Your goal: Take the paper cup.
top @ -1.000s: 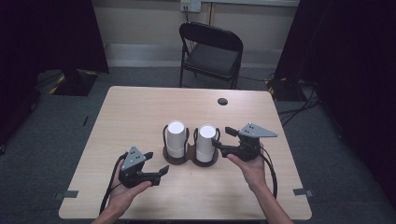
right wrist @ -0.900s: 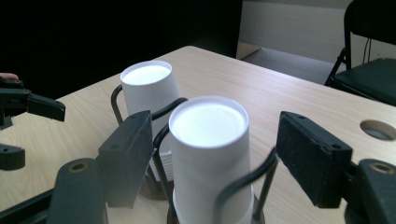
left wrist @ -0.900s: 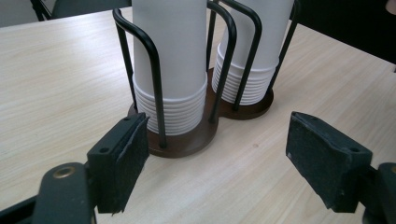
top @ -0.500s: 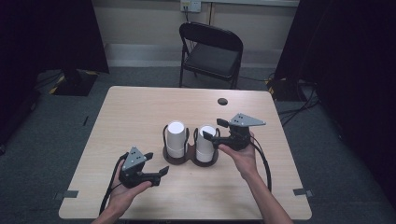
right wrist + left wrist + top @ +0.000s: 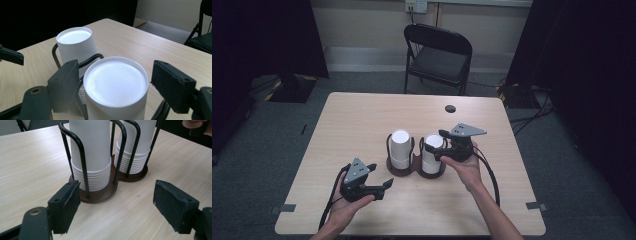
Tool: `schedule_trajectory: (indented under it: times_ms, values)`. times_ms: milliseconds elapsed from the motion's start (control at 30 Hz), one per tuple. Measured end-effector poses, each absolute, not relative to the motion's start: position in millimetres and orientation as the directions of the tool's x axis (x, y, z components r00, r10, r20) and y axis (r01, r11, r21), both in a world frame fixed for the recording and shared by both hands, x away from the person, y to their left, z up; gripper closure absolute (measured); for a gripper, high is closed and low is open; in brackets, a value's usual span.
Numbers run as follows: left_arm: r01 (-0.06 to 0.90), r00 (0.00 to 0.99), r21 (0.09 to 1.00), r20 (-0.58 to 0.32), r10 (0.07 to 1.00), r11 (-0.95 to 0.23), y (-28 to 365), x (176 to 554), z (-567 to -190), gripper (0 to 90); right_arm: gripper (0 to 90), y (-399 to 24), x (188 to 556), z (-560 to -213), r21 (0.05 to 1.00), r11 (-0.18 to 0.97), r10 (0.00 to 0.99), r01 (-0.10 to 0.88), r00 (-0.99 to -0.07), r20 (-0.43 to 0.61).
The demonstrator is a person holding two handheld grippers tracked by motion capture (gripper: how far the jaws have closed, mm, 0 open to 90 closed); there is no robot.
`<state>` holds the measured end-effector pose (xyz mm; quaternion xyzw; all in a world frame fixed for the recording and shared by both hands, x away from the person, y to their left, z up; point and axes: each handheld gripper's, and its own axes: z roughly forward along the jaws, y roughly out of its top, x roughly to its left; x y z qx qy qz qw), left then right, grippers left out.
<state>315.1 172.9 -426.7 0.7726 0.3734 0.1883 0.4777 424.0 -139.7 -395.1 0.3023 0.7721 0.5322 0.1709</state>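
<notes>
Fingers of the right gripper [image 5: 113,82], just opening, straddle the right cup stack [image 5: 115,86] at centre frame, untouched, poised to grip; left gripper [image 5: 125,205] waits wide at lower left.

You had soft light from above on the table [image 5: 362,120]; dark curtains filled the upper corners, and white cup tops [image 5: 115,81] glared, slightly blurred.
</notes>
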Motion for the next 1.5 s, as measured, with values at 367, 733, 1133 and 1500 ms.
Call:
schedule_trajectory:
  times_ms: [367, 733, 1133, 1500]
  values:
    - [0.407, 0.645, 0.876, -0.076, 0.76, -0.258, 173, 316, -427, 21.7, 24.4, -137, 426, -402, 0.912, 0.283, 0.654, 0.297, -0.755, 0.043]
    - [0.406, 0.648, 0.875, -0.072, 0.759, -0.264, 173, 316, -427, 21.8, 31.9, -134, 425, -404, 0.905, 0.319, 0.645, 0.281, -0.764, 0.01]
    - [0.402, 0.653, 0.877, -0.073, 0.754, -0.264, 173, 315, -426, 22.4, 33.3, -135, 425, -402, 0.91, 0.315, 0.641, 0.27, -0.768, 0.006]
    - [0.399, 0.654, 0.878, -0.07, 0.753, -0.264, 172, 314, -426, 22.6, 33.5, -140, 423, -392, 0.93, 0.268, 0.646, 0.254, -0.763, 0.022]
